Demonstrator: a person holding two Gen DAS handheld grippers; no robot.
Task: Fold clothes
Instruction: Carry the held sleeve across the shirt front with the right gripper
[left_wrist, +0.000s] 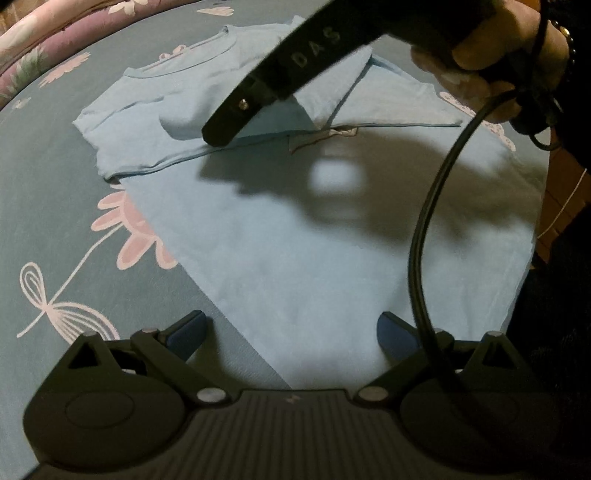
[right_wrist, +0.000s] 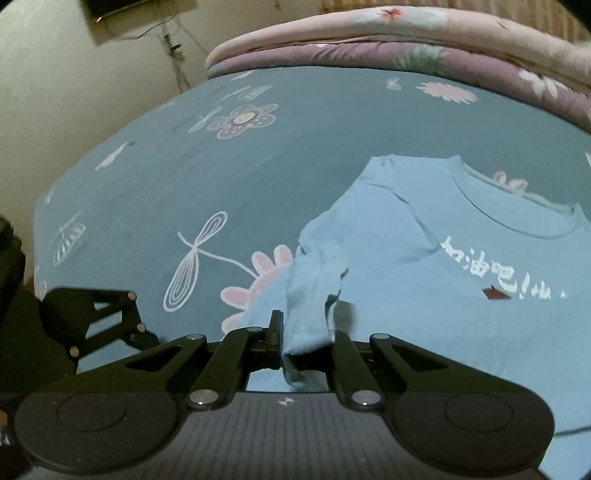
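A light blue T-shirt is lying spread on a bed covered by a teal floral sheet. The right gripper is clamping the bunched sleeve between closed jaws, apparently carrying it inward across the shirt body for a fold. The left gripper is hovering with jaws apart above the shirt's lower part, holding nothing. A black cable is dangling across the left view, and a folded floral quilt is lining the far edge.

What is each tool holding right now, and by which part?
The right tool is clamped on the light blue T-shirt by its sleeve. The left tool is open and holds nothing.
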